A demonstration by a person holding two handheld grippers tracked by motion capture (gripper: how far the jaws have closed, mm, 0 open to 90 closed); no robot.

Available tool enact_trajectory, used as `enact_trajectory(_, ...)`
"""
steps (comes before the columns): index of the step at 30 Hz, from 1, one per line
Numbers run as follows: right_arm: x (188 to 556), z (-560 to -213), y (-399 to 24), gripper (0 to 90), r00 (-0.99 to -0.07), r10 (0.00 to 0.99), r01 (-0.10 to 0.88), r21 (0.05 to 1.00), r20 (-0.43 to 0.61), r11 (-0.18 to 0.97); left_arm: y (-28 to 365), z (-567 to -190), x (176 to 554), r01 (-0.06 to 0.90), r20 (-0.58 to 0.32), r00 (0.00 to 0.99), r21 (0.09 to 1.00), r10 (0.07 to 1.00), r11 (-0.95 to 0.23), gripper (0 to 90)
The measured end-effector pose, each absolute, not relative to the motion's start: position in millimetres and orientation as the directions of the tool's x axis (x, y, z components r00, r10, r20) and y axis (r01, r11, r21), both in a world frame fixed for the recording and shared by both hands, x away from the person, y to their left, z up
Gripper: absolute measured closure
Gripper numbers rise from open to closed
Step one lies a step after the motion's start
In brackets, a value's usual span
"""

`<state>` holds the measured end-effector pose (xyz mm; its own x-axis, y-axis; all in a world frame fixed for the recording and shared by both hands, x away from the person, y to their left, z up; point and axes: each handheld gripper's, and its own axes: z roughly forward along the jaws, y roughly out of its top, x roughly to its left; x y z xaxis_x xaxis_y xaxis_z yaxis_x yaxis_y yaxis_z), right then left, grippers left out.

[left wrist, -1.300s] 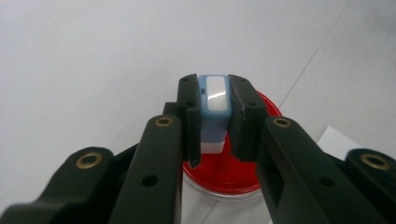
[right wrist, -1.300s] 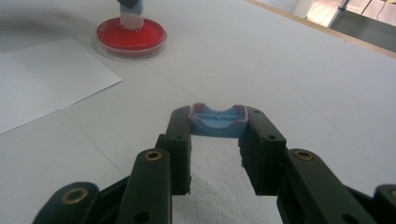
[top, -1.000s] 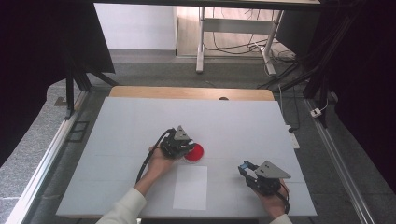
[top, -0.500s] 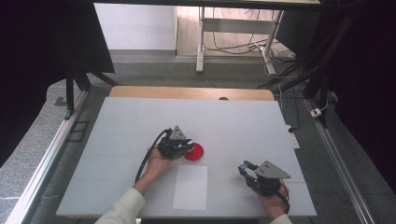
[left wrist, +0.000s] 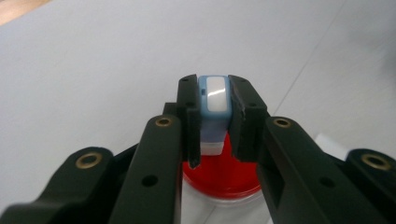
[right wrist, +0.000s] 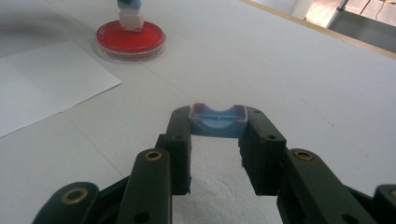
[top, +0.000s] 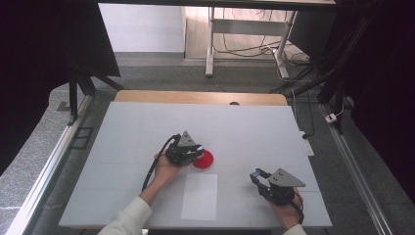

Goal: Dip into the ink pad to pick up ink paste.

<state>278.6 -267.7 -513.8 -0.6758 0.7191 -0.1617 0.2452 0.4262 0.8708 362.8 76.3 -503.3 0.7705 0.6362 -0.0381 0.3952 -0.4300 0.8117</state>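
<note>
the left gripper [left wrist: 214,140] has its fingers [left wrist: 187,121] closed on a small blue-and-white stamp block [left wrist: 214,109], held upright with its white base down. the block sits directly between the 2 fingers, and its base is at the red ink dish [left wrist: 222,179], which lies just beneath and beyond the fingertips. from the right gripper view, the base appears to rest on the red surface of the dish; actual contact pressure cannot be confirmed.

the right gripper [right wrist: 217,140] has its fingers [right wrist: 180,135] closed on a blue cap [right wrist: 217,120], gripped at the fingertips with its hollow side up. this gripper rests low over the bench [top: 147,122], well apart from the dish and to the right of the left gripper.

a white sheet of paper [top: 199,196] lies flat on the bench, between the 2 grippers and nearer the person than the dish. it shows no mark.

status, as judged from the layout:
- done: cap is off the block and held aside; block is at the ink.
- in hand: inking the base of the block.
- left: carry the block to the paper, press 1 imprint, refit the cap.
</note>
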Motion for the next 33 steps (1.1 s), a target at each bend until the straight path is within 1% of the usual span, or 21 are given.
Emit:
enact_trajectory(2,279,-514,-268,64.7,-0.677,0.718,0.242,0.872,-0.163,0.426,79,-497,362,0.391,-0.069,0.776,0.833,0.627,-0.392,75.7)
enact_trajectory(5,278,-513,-268,64.6,-0.676,0.719,0.243,0.871,-0.162,0.426,80,-488,358,0.373,-0.066,0.783,0.845,0.618,-0.383,75.7)
enact_trajectory(20,278,-514,-268,64.6,-0.677,0.717,0.241,0.871,-0.164,0.427,91,-475,353,0.37,-0.082,0.794,0.852,0.603,-0.371,75.6)
enact_trajectory(33,278,-514,-268,64.6,-0.674,0.719,0.243,0.868,-0.17,0.433,99,-461,344,0.354,-0.095,0.816,0.862,0.57,-0.363,75.5)
